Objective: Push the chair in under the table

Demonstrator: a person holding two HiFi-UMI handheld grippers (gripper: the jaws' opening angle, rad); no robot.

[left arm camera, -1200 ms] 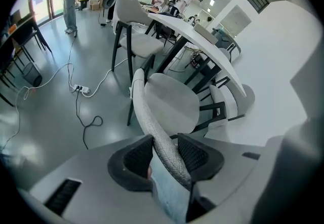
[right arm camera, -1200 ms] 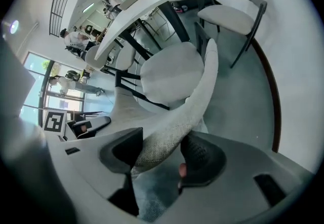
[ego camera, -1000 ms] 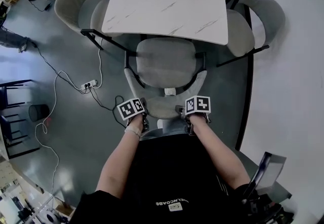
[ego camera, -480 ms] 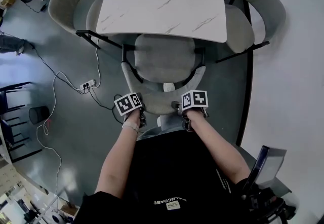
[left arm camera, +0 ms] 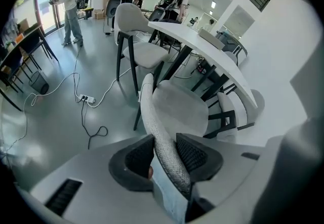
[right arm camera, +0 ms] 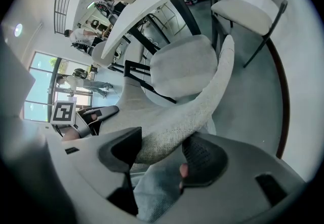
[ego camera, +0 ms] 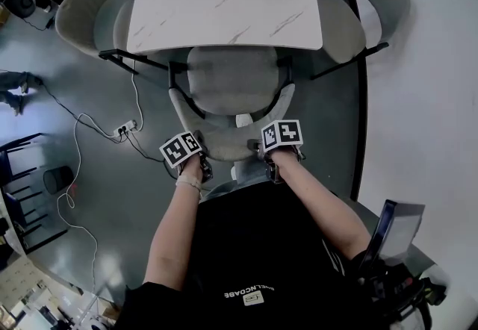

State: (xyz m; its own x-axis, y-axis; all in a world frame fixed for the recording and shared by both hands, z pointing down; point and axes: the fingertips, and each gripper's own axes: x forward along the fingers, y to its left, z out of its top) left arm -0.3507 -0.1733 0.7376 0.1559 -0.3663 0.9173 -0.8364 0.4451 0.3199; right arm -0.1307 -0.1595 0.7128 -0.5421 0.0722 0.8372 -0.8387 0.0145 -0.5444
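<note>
A left grey chair [ego camera: 84, 16] and a right grey chair [ego camera: 376, 1] stand well apart. A white power strip [ego camera: 123, 128] lies on the floor, its black cable [left arm camera: 83, 116] trailing. A dark bin [ego camera: 57, 180] stands farther left.

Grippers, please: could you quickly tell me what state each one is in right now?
Left gripper: closed on the chair back.
Right gripper: closed on the same chair back, further along its rim.

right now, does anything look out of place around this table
A power strip and its loose cables trail across the open floor left of the chair, a trip hazard. The chair itself sits straight, not yet fully under the table.
</note>
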